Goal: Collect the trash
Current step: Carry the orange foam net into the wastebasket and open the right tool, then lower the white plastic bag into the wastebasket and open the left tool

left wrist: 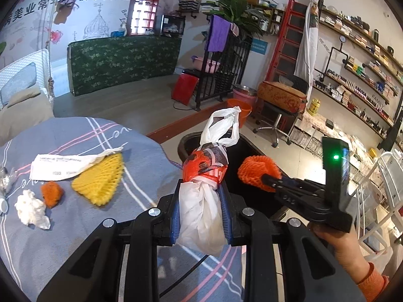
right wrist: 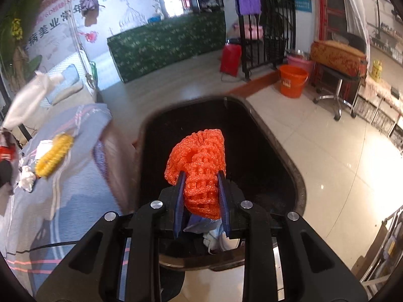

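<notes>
Both loads clamped, bin (right wrist: pixel 299 188) ahead.
Your right gripper (right wrist: pixel 201 191) holds the net (right wrist: pixel 199 156) over its mouth; the left gripper (left wrist: pixel 201 209) grips the bag (left wrist: pixel 204 176) (long axis forward) short of the rim.

Green patterned counter (left wrist: pixel 123 60) by the back wall, orange bucket (right wrist: pixel 293 80) on the tiled floor, purple cloth (left wrist: pixel 218 36) over a black rack — red stepladder (left wrist: pixel 284 40), wall shelves (left wrist: pixel 357 58) with small goods.

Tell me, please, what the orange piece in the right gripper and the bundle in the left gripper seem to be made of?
Orange piece: foam netting, matte; open lattice that squashes between the pads. Bundle: thin plastic bag, likely, slightly glossy; crinkled, translucent white, knotted.
</notes>
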